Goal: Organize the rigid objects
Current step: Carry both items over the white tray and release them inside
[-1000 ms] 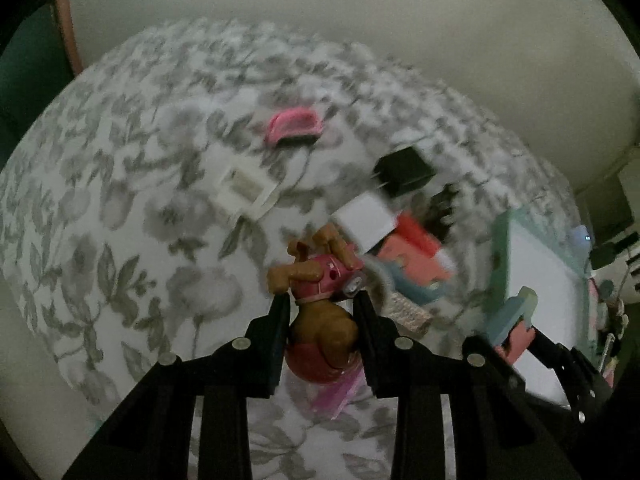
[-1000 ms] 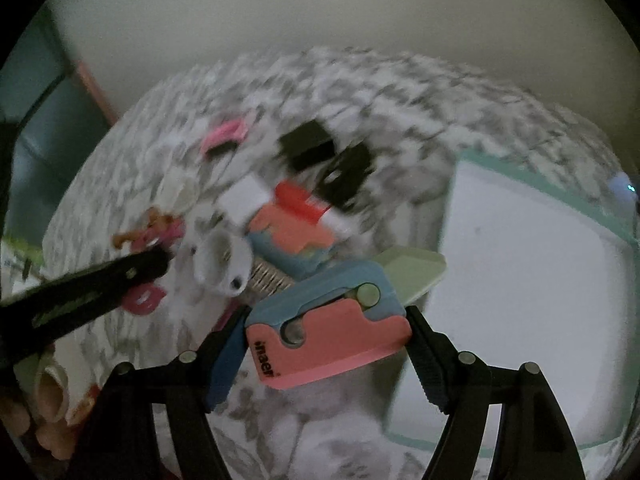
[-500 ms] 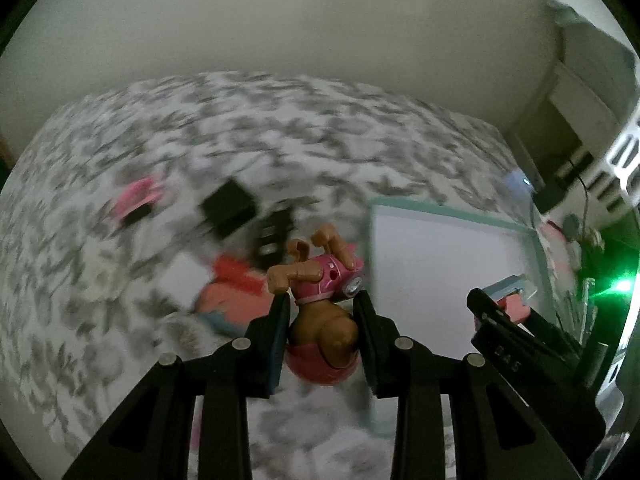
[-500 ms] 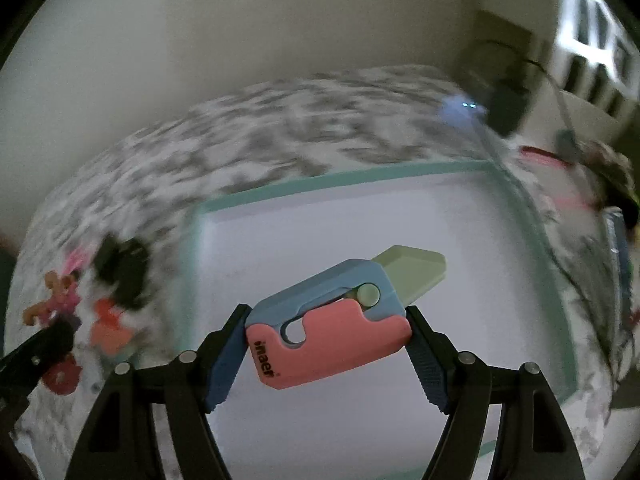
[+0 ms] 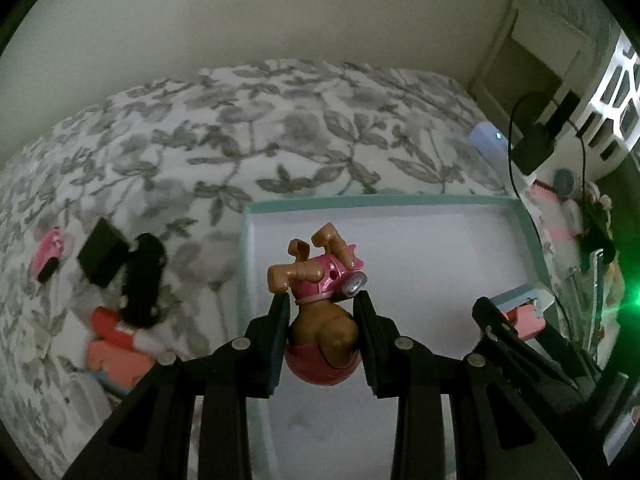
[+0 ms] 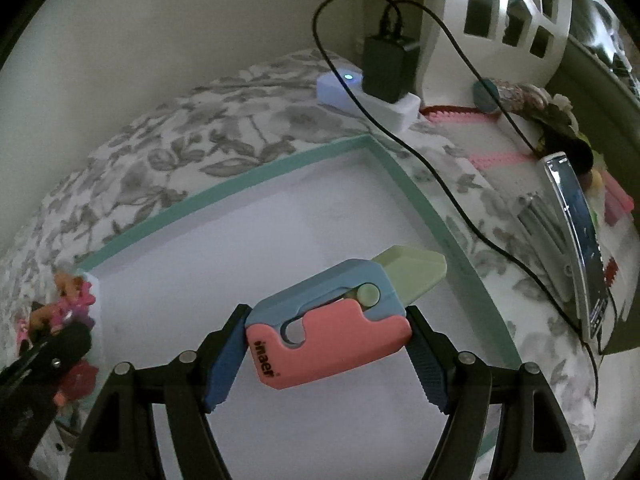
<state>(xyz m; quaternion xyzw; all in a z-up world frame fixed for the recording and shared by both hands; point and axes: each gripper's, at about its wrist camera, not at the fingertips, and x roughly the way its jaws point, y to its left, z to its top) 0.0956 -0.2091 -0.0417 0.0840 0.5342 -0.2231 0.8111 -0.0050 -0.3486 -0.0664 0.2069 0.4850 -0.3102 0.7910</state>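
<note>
- Pinching a brown and pink toy puppy (image 5: 320, 320) upside down, my left claw (image 5: 322, 340) has both pads tight against its body, with the legs pointing away from me.
- That puppy hangs over the white floor of a shallow tray with a teal rim (image 5: 360, 201), near the tray's left wall.
- My right claw (image 6: 328, 354) clamps a pastel toy box cutter (image 6: 336, 336) by its two ends; pink lower shell, blue upper shell, pale green blade sticking out toward the far right.
- The cutter sits above the same tray (image 6: 224, 188), toward its right side.
- Left of the tray, on the grey floral bedspread (image 5: 240, 120), lie a black box (image 5: 102, 256), a black toy car (image 5: 144, 276), a small pink piece (image 5: 48, 254) and a red and coral toy (image 5: 116, 344), close together.
- Beyond the tray's far corner, a white power strip (image 6: 360, 98) carries a black plug-in adapter (image 6: 386, 68) with its cable trailing along the tray's right side.
</note>
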